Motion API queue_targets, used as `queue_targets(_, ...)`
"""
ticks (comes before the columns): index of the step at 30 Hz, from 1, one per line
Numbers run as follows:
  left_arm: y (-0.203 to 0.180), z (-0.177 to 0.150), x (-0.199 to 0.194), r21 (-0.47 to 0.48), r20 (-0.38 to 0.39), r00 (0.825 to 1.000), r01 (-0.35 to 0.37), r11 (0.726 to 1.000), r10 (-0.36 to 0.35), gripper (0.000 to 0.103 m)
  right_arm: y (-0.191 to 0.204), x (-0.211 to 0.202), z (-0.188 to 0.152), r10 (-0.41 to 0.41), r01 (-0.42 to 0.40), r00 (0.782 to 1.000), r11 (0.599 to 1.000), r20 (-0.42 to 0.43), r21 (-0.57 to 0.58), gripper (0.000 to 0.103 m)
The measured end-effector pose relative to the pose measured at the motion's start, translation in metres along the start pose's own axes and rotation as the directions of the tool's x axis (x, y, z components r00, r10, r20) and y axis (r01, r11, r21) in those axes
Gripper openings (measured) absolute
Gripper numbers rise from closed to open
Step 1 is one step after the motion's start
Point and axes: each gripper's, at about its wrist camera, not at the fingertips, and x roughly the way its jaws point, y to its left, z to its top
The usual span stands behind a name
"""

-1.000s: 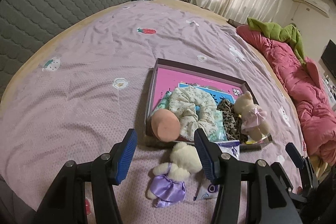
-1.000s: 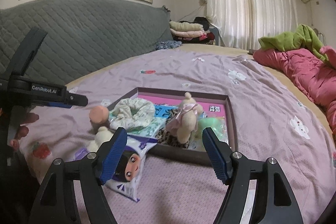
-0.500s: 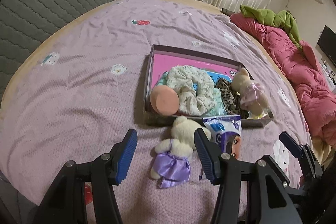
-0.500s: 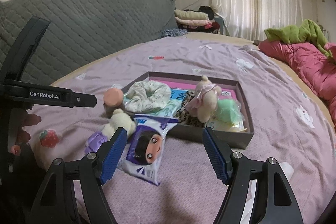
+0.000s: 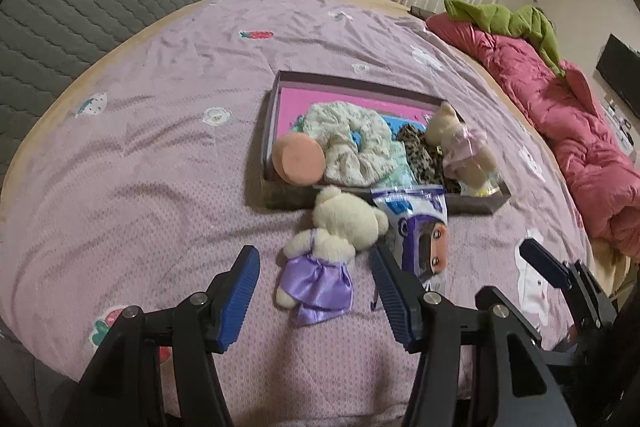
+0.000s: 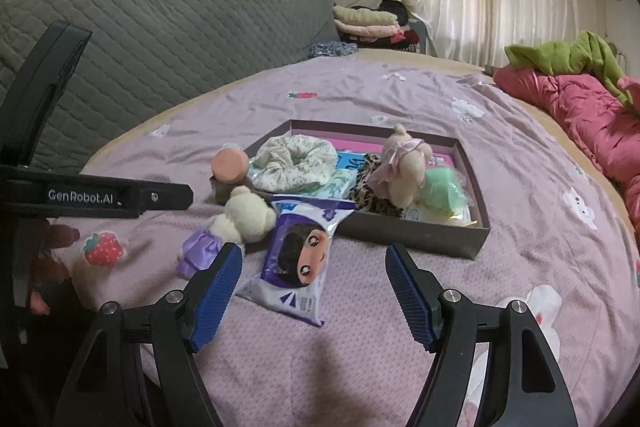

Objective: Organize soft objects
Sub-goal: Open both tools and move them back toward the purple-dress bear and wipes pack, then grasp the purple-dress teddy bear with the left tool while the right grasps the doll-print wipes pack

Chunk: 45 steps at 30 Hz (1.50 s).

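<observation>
Your left gripper (image 5: 314, 291) is spread wide with nothing pinched, its jaws having just opened a little further; it hangs over the cream bear in the purple dress (image 5: 332, 247), which lies on the lilac bedspread (image 5: 140, 167) between the blue pads (image 5: 240, 297) without touching them. Your right gripper (image 6: 314, 291) is also apart and empty, poised above the wipes packet with the cartoon face (image 6: 294, 255), which lies flat on the bedspread, its top edge against the near wall of the shallow box (image 6: 420, 231). In the right wrist view the bear sits at 9 o'clock of that packet, just beside it, with its head toward the box. Inside the box, the floral scrunchie (image 5: 352, 147) fills the middle, the peach round sponge (image 5: 298, 159) leans at its 8 o'clock on the near rim, the leopard-print scrunchie (image 5: 420, 155) lies at 3 o'clock, and beyond that stands the bear in the pink dress (image 5: 460, 147). A green item in clear wrap (image 6: 440, 193) lies at that bear's 4 o'clock in the right wrist view.
</observation>
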Motion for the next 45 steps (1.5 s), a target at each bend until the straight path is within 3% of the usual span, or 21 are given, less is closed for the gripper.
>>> queue_targets(18,0.002,-0.018,0.023,0.001,-0.085,0.995,0.044,0.999,-0.044,0.059,0.006,0.037,-0.012,0.013,-0.011,0.997,1.000,-0.071,0.028,0.076)
queue_targets(29,0.008,-0.006,0.044,0.015,-0.105,0.993,0.057,0.998,-0.055,0.059,0.003,0.073,-0.008,0.049,-0.046,0.996,0.998,-0.074,0.043,0.075)
queue_targets(36,0.005,-0.002,0.058,0.045,-0.120,0.990,0.075,0.996,-0.069,0.059,-0.011,0.096,-0.005,0.070,-0.060,0.993,0.992,-0.093,0.111,0.076)
queue_targets(45,0.004,0.002,0.081,0.037,-0.163,0.984,0.079,0.996,-0.072,0.059,-0.010,0.111,-0.006,0.029,-0.022,0.991,0.998,-0.128,0.061,0.074)
